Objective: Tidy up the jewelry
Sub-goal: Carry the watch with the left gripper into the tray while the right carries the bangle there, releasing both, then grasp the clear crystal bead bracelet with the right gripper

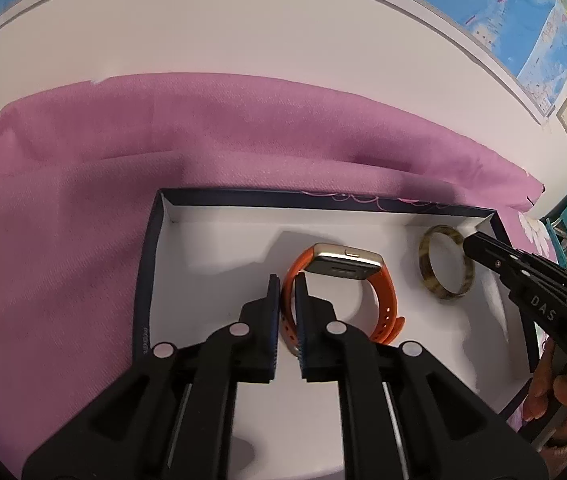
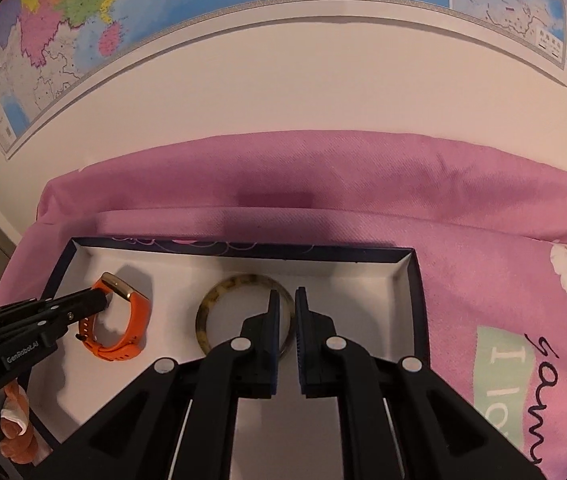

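Since both pieces already sit inside the box, what matters is how each one lies against its jaws.

Left wrist view: the left hand-held gripper points down into the box at centre frame. The orange watch stands on edge just ahead of it, with its gold case at the far side. The near run of the strap passes straight between the jaws, roughly along the line of the fingers. The jaws are all but shut and clamped on that strap. The bangle lies flat at right of frame, apart from the watch. The tip of the right hand-held gripper meets its upper-right rim.

Right wrist view: the right hand-held gripper sits at centre frame. The bangle is left of centre, flat on the white floor. Its right rim runs between the jaws, crossing the finger line. The gap is narrow and the pads look to sit against the rim on both sides, so I read it as a grip. The watch is at lower left, held by the left hand-held gripper.

My judgement: each piece belongs to the arm already on it. Letting go needs only a small opening, then a straight pull-back along the fingers.
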Demonstrator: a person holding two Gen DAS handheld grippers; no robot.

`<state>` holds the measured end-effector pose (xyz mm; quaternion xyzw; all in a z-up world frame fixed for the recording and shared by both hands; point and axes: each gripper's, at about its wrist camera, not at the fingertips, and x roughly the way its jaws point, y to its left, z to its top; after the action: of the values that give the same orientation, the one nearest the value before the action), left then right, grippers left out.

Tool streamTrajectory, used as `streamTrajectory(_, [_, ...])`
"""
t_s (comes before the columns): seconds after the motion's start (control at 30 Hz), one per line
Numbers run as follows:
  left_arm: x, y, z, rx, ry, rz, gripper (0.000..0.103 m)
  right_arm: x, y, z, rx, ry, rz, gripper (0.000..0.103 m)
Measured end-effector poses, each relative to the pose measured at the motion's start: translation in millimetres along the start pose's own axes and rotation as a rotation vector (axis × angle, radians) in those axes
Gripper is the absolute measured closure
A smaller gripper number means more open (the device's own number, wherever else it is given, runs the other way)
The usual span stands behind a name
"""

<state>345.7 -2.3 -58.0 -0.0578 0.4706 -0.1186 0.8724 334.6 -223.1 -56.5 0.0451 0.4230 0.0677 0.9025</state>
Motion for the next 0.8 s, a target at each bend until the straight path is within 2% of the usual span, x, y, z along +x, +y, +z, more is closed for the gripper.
streamTrajectory(0.07, [-0.8, 1.8, 0.5, 0.005, -0.009, 0.015, 0.095, -0.9, -0.5, -1.9, 0.001, -0.002, 0.006, 0.086])
streamTrajectory(0.17, [-4.3, 2.6, 3.3, 0.020, -0.026, 0.022, 0.093, -7.2, -5.2, -8.1, 0.008, -0.013, 0.023, 0.083])
streamTrajectory(0.27, [-14.5, -0.9, 1.9, 0.057, -0.066, 0.037, 0.084, -21.9, -5.5, -16.3, -0.001, -0.044, 0.041, 0.076])
streamTrajectory(0.33, [-25.5, -2.8, 0.6, 0.066, -0.091, 0.023, 0.074, -36.0, -5.5, -23.1, -0.013, -0.070, 0.055, 0.070])
streamTrajectory(0.47, [-60.3, -10.6, -8.8, 0.102, -0.178, 0.027, 0.064, -70.8, -4.6, -39.4, -0.048, -0.132, 0.074, 0.057])
streamTrajectory(0.63, [-103.0, -17.1, -34.2, 0.130, -0.244, 0.001, 0.060, -110.2, -2.0, -68.3, -0.100, -0.178, 0.123, 0.054])
streamTrajectory(0.8, [-130.3, -19.6, -74.0, 0.155, -0.261, -0.020, 0.057, -133.9, 3.7, -108.3, -0.146, -0.153, 0.182, 0.054])
